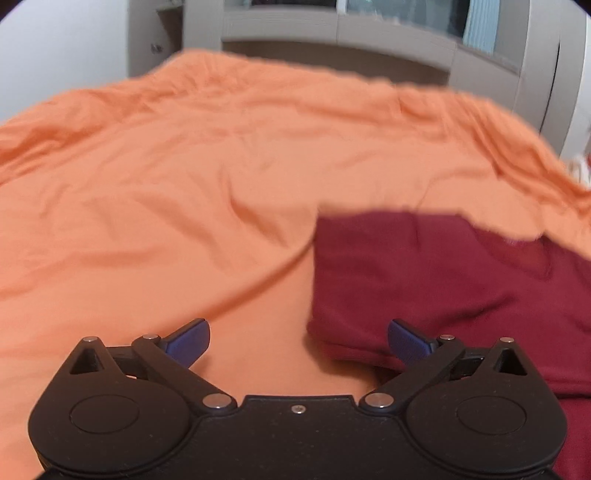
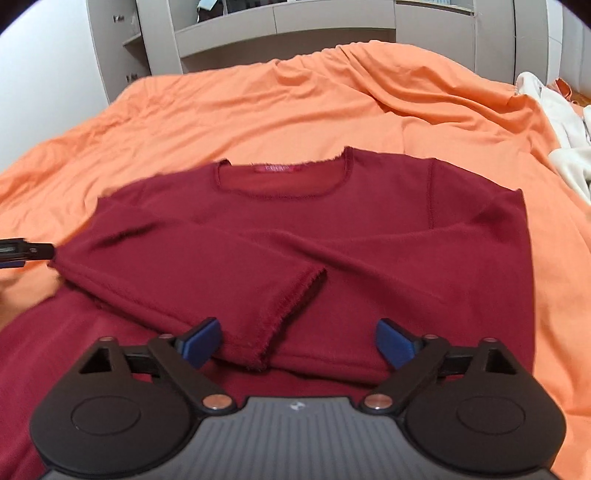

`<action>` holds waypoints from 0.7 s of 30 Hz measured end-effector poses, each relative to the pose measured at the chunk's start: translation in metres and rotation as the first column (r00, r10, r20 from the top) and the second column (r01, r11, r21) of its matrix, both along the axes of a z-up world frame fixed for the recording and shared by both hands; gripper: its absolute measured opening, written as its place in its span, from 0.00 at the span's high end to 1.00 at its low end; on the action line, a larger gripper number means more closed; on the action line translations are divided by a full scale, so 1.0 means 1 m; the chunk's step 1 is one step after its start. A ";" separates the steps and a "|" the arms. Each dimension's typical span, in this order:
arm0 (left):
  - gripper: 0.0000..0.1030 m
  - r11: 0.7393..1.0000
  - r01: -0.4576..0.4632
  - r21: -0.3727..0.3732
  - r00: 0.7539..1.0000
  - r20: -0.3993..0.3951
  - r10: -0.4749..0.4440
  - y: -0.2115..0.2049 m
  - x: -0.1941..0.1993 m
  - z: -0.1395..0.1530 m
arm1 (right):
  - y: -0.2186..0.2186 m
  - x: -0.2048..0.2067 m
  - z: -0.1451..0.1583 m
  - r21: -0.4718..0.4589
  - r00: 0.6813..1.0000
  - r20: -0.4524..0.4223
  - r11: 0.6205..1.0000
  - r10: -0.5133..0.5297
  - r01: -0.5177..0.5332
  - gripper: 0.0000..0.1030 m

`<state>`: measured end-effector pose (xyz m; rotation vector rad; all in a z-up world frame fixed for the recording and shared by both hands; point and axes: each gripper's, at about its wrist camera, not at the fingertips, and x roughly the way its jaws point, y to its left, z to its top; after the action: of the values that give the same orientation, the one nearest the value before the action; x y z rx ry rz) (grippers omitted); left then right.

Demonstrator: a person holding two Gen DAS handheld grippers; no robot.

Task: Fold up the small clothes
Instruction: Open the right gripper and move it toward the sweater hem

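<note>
Left wrist view
- Left gripper (image 1: 298,341): lower centre of frame; blue fingers (image 1: 188,341) spread wide, holding nothing.
- Red sweater (image 1: 443,280): lower right of frame, lying on the orange bedsheet (image 1: 166,184); its left edge sits just beside the right-hand finger.
- Bedsheet: wrinkled, fills the middle of the frame.
- Cabinets (image 1: 332,29): grey, across the top of the frame, blurred.

Right wrist view
- Right gripper (image 2: 298,341): lower centre of frame; blue fingers (image 2: 203,341) spread apart, gripping nothing, above the sweater's lower portion.
- Red sweater (image 2: 369,229): centre of frame, flat on the orange bedsheet (image 2: 258,103), neckline (image 2: 282,181) toward the top.
- Sleeve (image 2: 192,273): folded across the body, cuff (image 2: 288,314) ending between the fingers.
- Left gripper (image 2: 26,249): dark tip at the left edge, beside the sweater's left side.
- White cloth (image 2: 565,147): right edge of frame, on the bed.
- Cabinets (image 2: 295,22): grey, top of frame.
</note>
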<state>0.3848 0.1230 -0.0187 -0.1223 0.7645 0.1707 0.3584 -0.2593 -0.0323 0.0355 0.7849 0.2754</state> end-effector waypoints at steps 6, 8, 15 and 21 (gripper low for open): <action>0.01 0.999 -0.039 -0.024 0.996 -0.086 0.037 0.009 0.011 -0.021 | -0.012 -0.027 -0.001 -0.131 1.000 0.010 0.991 -0.011 0.012 0.02; 0.01 0.999 -0.047 -0.018 0.995 -0.090 0.046 0.009 0.008 -0.021 | -0.020 -0.038 0.000 -0.124 0.999 0.022 0.992 -0.030 0.033 0.02; 0.01 0.995 -0.093 0.030 0.995 -0.036 0.094 0.006 -0.031 0.002 | -0.032 -0.102 0.022 -0.101 0.988 0.150 0.993 -0.037 0.052 0.00; 0.01 0.992 -0.126 -0.024 0.990 0.059 0.127 0.007 -0.087 0.025 | -0.025 -0.160 0.037 -0.163 0.964 0.264 0.986 0.018 0.026 0.00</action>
<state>0.2975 0.1295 0.0064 -0.1944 0.6987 0.2788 0.1982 -0.2846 0.0048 -0.1537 0.5392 0.2049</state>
